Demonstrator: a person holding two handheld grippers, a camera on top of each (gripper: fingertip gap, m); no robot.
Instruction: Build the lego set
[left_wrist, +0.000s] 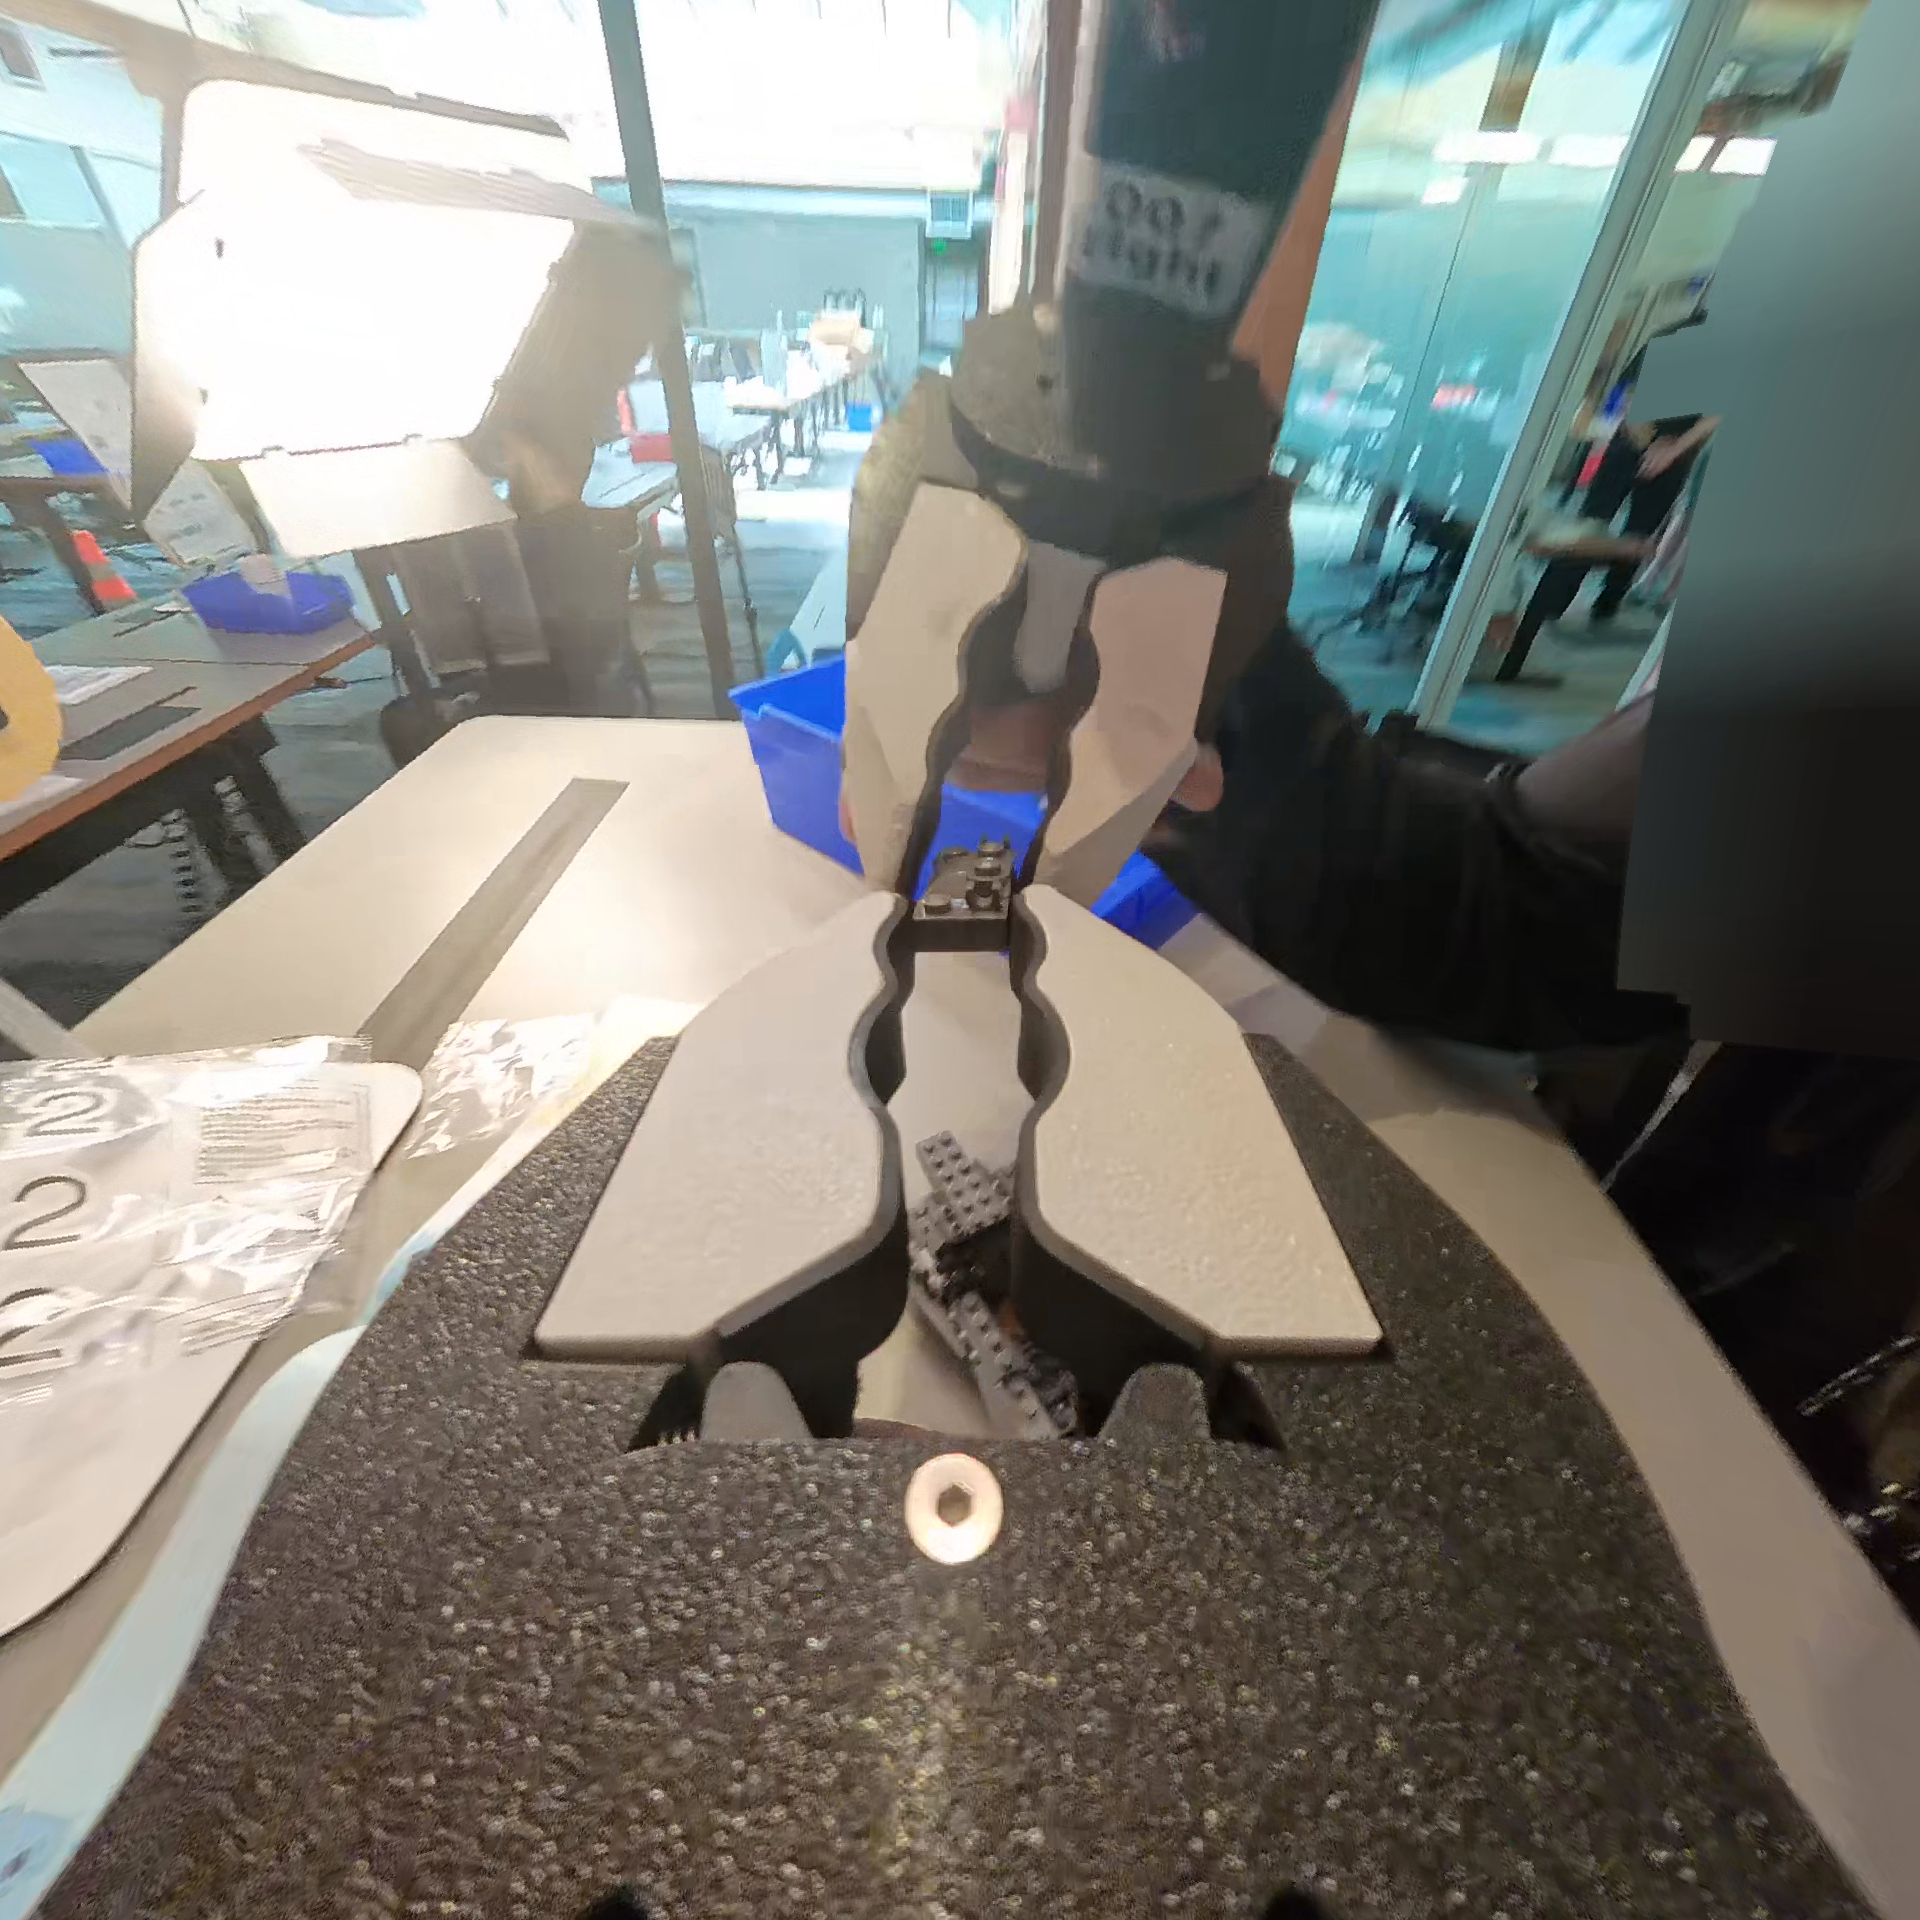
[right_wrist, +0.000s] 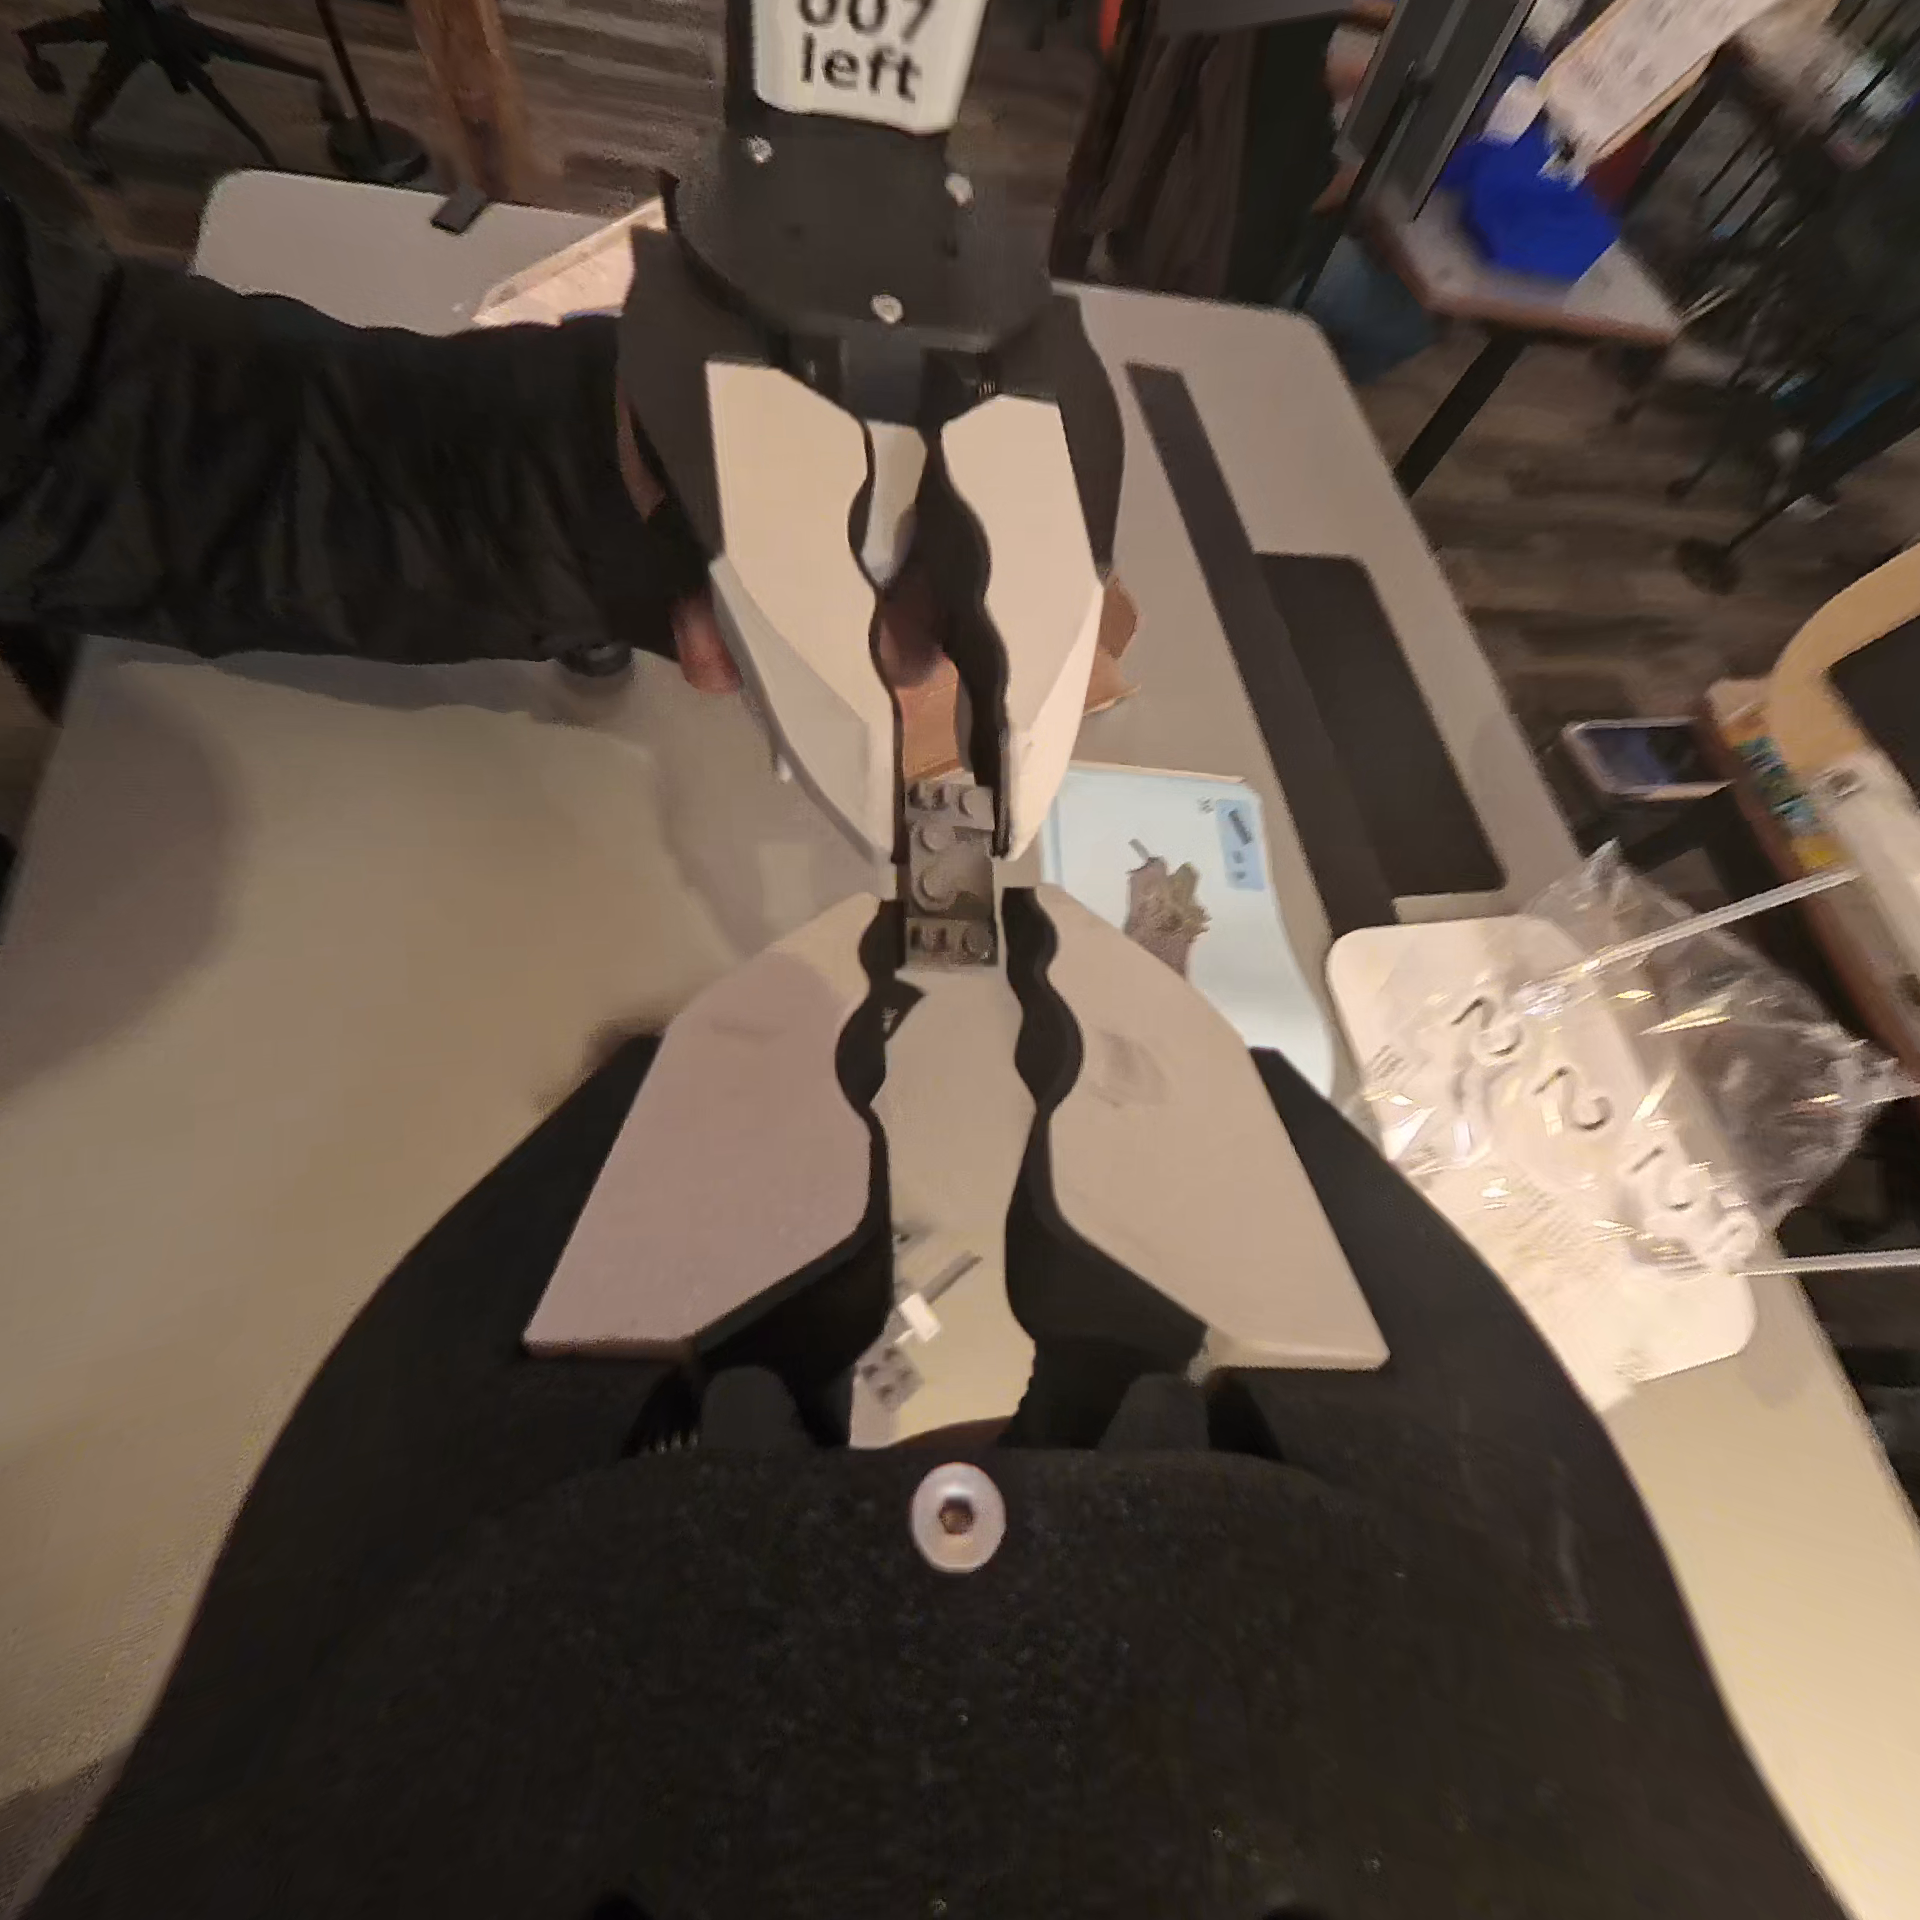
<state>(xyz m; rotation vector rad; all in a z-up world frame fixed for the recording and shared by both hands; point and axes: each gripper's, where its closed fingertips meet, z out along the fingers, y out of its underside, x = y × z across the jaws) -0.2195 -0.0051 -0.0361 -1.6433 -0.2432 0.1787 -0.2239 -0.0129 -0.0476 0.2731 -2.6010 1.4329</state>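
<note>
Gripping one dark grey brick assembly (left_wrist: 961, 902) from opposite ends above the pale table (left_wrist: 582, 904), left gripper (left_wrist: 961, 925) and right gripper (right_wrist: 948, 940) both clamped narrow on it, instruction booklet (right_wrist: 1174, 904) then clear plastic bags (right_wrist: 1600, 1091) lying rightward.

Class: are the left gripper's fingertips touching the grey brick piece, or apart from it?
Touching. The left wrist view shows both fingertips of the left gripper pressed against the grey brick piece.

Printed white label (right_wrist: 862, 52) on left gripper (left_wrist: 961, 920) body, another label (left_wrist: 1164, 244) on right gripper (right_wrist: 948, 935), big print on clear bags (right_wrist: 1558, 1122), booklet (right_wrist: 1164, 873) print too small to read
</note>
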